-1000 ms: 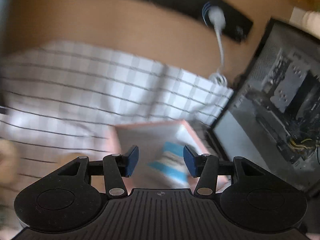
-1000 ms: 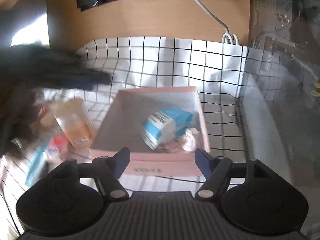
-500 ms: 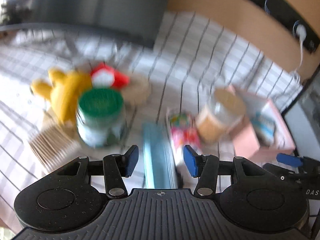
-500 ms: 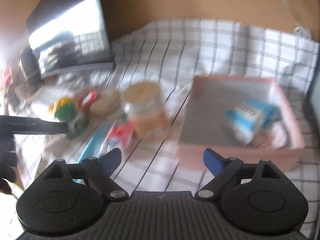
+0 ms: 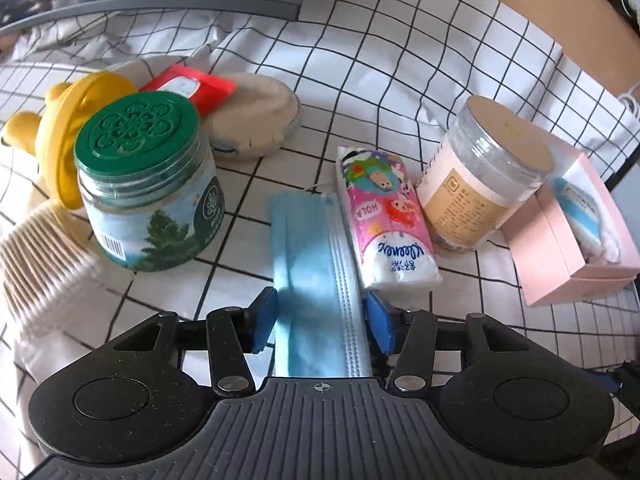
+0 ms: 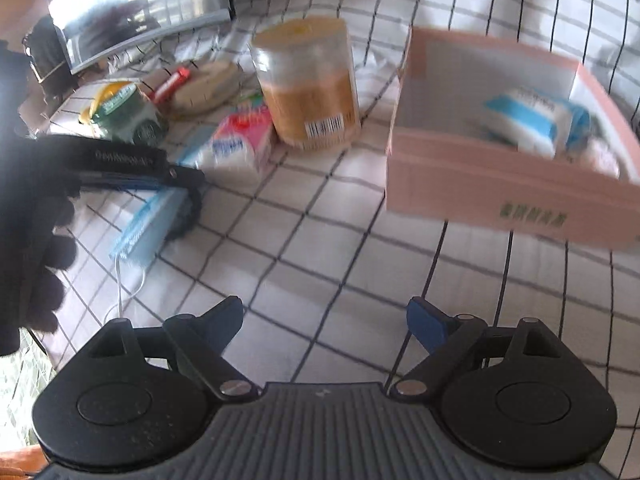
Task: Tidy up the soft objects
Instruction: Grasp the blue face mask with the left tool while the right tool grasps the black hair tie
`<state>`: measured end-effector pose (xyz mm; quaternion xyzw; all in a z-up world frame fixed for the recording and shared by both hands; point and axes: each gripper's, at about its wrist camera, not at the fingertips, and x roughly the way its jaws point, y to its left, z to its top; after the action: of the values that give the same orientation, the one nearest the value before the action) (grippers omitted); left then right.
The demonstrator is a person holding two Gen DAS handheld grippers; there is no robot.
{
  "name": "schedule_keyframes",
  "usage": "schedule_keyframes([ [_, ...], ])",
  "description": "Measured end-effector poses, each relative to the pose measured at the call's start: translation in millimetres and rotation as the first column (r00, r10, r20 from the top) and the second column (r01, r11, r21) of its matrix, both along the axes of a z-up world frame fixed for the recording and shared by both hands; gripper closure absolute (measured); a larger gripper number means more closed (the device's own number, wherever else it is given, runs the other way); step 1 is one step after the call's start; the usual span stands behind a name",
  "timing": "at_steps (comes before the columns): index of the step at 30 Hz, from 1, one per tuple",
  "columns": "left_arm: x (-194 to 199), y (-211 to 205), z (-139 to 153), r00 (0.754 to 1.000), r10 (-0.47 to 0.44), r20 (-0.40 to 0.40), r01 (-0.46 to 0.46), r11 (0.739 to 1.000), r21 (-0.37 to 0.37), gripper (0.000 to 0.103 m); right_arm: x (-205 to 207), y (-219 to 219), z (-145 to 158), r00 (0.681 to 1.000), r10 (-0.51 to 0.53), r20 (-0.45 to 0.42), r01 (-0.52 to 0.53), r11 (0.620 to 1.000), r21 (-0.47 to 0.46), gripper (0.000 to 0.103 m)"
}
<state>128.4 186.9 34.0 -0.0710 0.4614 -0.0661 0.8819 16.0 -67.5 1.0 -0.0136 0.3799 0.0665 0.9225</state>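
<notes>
A folded blue face mask (image 5: 316, 256) lies on the checked cloth, and my left gripper (image 5: 320, 322) is open astride its near end, one blue pad on each side. Right beside the mask lies a pink tissue pack (image 5: 384, 216). At the right stands an open pink box (image 5: 560, 248) with a blue-and-white tissue pack (image 5: 580, 216) inside. In the right wrist view my right gripper (image 6: 326, 320) stands wide open and empty above bare cloth, near the pink box (image 6: 500, 184). The same view shows the left gripper (image 6: 120, 164) in a dark gloved hand (image 6: 28, 220) over the mask (image 6: 152, 224).
A green-lidded jar (image 5: 148, 184) and a clear jar with a beige lid (image 5: 480, 176) flank the mask. Behind them are a yellow plush toy (image 5: 60, 136), a red packet (image 5: 188, 88) and a round beige pad (image 5: 256, 116). Cotton swabs (image 5: 36, 264) lie far left; a monitor (image 6: 136, 12) stands behind.
The left gripper swung from the pink box to the clutter and came down over the blue mask. The right gripper turned left and lower, and its jaws spread wider.
</notes>
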Motion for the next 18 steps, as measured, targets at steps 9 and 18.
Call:
schedule_keyframes([
  [9, -3, -11, -4, 0.999, -0.049, 0.021, 0.047, 0.997, 0.064, 0.050, -1, 6, -5, 0.999, 0.032, -0.009, -0.032, 0.999, -0.027, 0.000],
  [18, -13, 22, 4, 0.998, 0.021, 0.065, -0.017, 0.997, -0.071, 0.093, -1, 13, -7, 0.996, 0.084, -0.011, -0.084, 0.992, -0.095, 0.001],
])
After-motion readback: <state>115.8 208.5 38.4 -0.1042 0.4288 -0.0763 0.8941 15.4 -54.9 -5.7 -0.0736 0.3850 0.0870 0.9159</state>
